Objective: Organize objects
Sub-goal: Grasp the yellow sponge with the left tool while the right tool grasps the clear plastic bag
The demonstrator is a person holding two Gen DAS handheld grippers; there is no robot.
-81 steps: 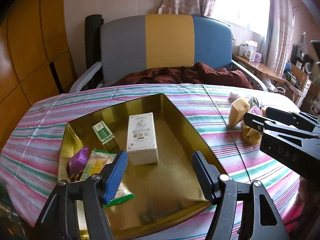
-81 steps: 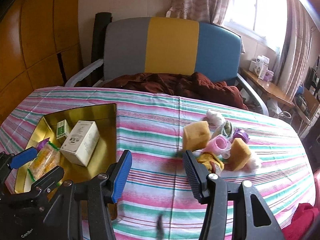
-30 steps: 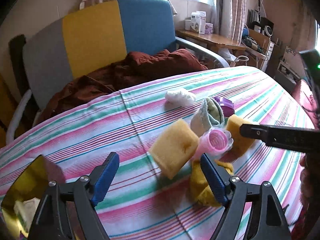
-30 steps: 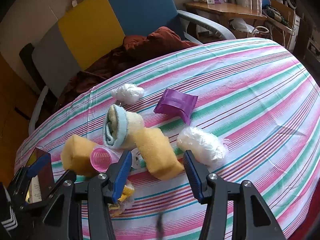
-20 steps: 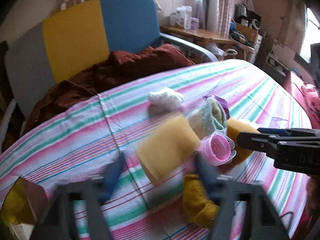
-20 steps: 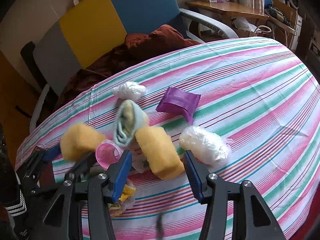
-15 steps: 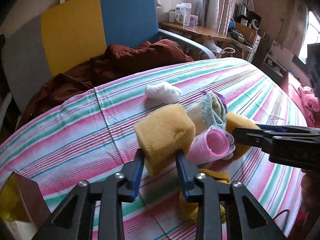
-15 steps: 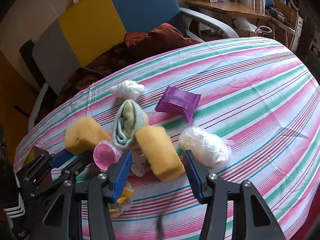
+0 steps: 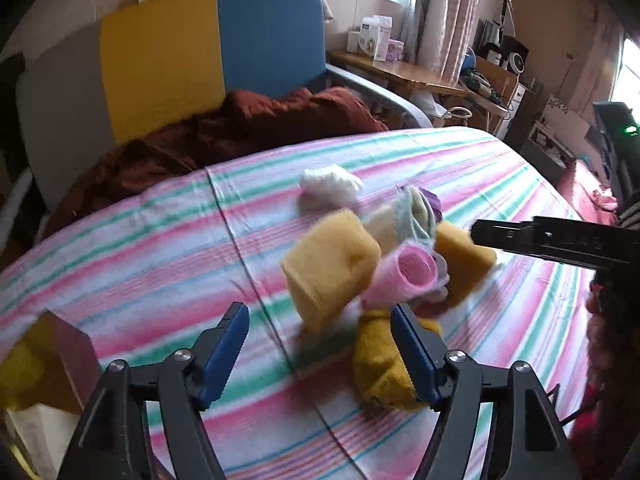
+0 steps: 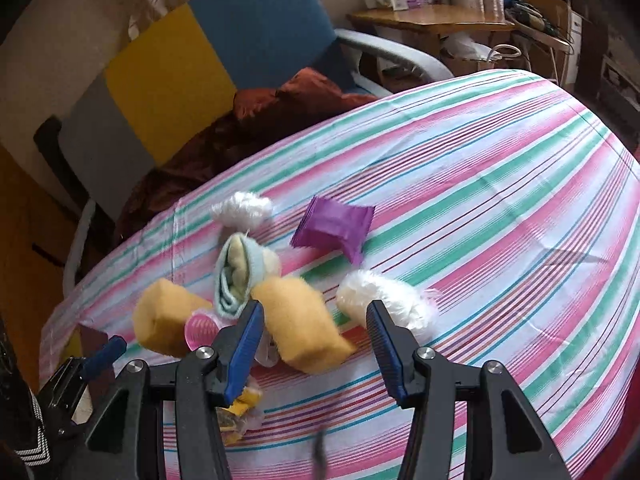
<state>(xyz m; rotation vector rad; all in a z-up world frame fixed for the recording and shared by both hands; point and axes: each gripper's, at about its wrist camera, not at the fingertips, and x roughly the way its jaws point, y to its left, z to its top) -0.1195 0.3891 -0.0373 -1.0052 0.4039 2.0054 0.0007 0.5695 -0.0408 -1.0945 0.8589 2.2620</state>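
The left gripper [image 9: 318, 350] is nearest, low in the left wrist view. Its jaws are opening and nothing is pinched between them. Just past its blue pads sits a yellow sponge [image 9: 330, 266], blurry and tilted, and not touched by either pad. A dark yellow sock [image 9: 378, 364] lies under the right pad.

The right gripper [image 10: 316, 344] has its jaws spread part way, and they hold nothing. A second yellow sponge [image 10: 302, 322] lies just ahead, between the jaws and free of both pads. A white plastic ball [image 10: 386, 306] rests by the right jaw.

The things sit close in one pile on the striped counter [image 10: 500, 240]. A pink roller [image 9: 404, 276] touches the first sponge. A rolled pale cloth [image 10: 236, 276] leans behind the sponges. Farther back lie a purple packet [image 10: 336, 226] and a white fluffy wad [image 10: 242, 206], a little apart from the pile.

To the right of the pile the counter is bare all the way to its round edge, so there is lots of room there. At the near left, a corner of the gold tray [image 9: 36, 360] shows by the left gripper.

Past the far edge stands a chair [image 9: 200, 52] with a brown cloth [image 9: 248, 124] on it.
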